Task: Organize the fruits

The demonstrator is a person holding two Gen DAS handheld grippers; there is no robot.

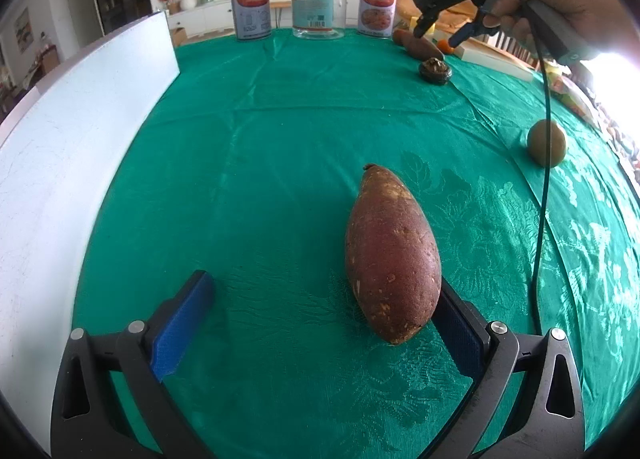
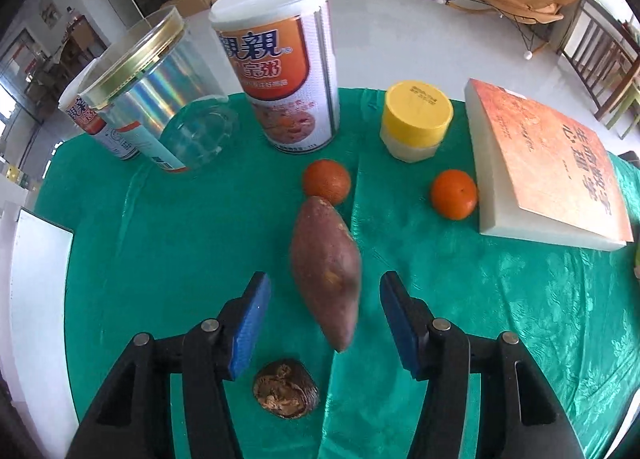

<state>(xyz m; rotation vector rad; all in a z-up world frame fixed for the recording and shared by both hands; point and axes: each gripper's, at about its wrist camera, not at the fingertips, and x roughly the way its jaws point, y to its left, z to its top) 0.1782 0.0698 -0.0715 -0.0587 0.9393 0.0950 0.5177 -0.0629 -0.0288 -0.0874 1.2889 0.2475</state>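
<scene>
In the left wrist view a reddish sweet potato lies on the green tablecloth. My left gripper is open; the potato's near end rests against the right finger. A round greenish-brown fruit sits at right. In the right wrist view my right gripper is open above a second sweet potato, with a dark dried mushroom below it. Two oranges lie beyond. The right gripper also shows in the left wrist view, held in a hand above the far items.
Two printed cans and a clear jar stand at the table's far edge. A yellow-lidded tub and a thick book lie at right. A white board stands at left. A cable hangs down.
</scene>
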